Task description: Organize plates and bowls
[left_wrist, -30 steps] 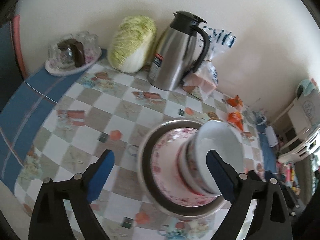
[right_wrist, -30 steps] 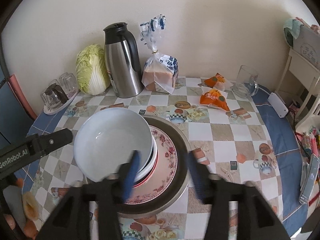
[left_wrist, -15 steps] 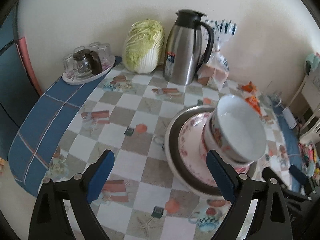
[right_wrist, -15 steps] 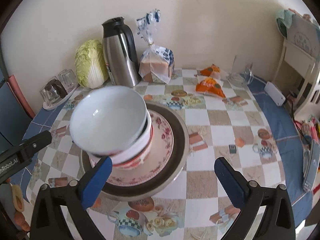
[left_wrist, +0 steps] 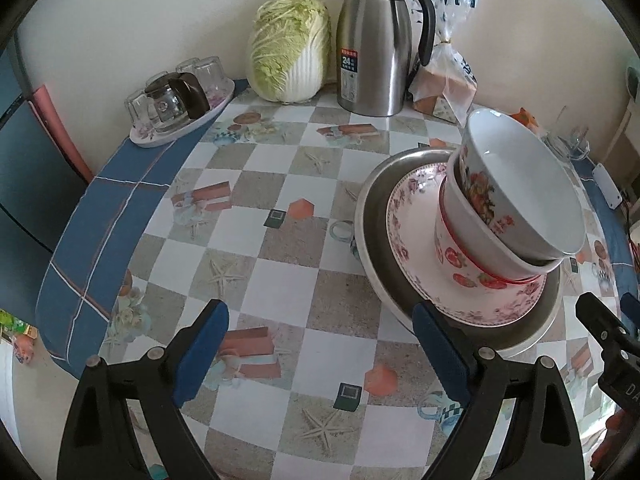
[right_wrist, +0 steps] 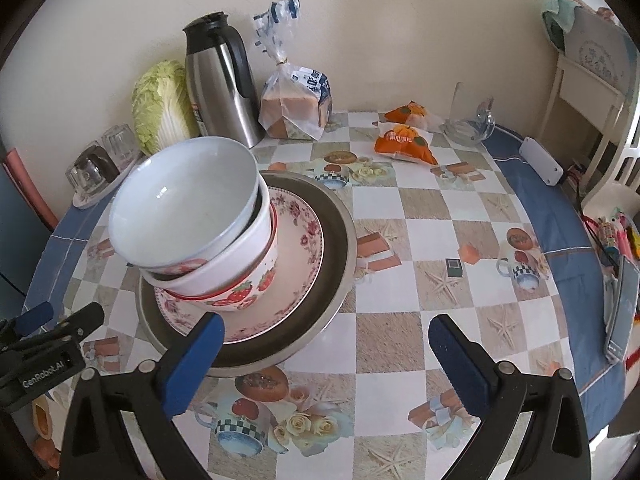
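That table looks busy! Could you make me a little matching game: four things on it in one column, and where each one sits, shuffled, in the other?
Things:
1. top bowl
2. floral plate
3. cabbage
4. upturned glasses

Places:
A. on a small tray at the table's edge
B. inside the metal basin
C. tilted in the strawberry bowl
D. by the wall, beside the steel flask

Pairs: 1-C, 2-B, 3-D, 4-A

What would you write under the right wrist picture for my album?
Open right gripper in front of two nested bowls leaning on a floral plate in a metal pan.
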